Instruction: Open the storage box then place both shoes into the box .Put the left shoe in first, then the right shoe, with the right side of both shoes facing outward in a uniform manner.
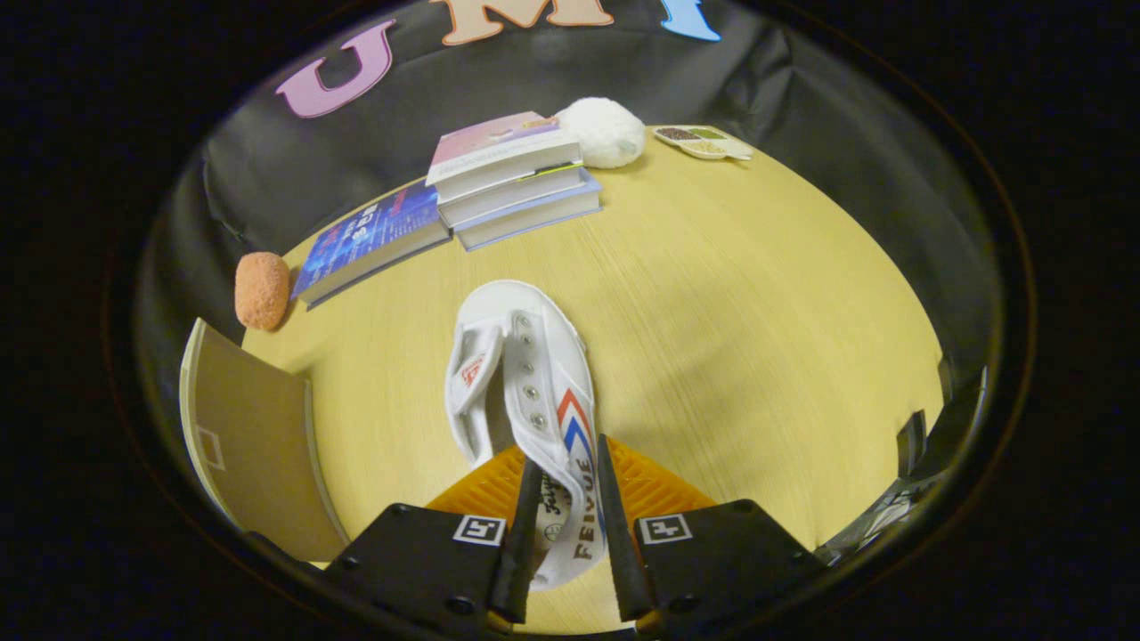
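A white canvas shoe point(525, 383) with red and blue stripes on its side hangs toe-forward above the wooden table point(757, 312). My gripper point(565, 485) is shut on the shoe's heel end, one finger on each side of it. The shoe's tongue flops out to the left. The storage box point(254, 445) stands low to the left of the fingers, its brown flap raised.
A stack of books point(512, 178) and a flat blue book point(370, 236) lie at the table's far side. A white fluffy ball point(606, 132), a small divided dish point(704, 141) and an orange sponge ball point(262, 289) sit nearby. A dark object point(917, 454) stands by the table's right edge.
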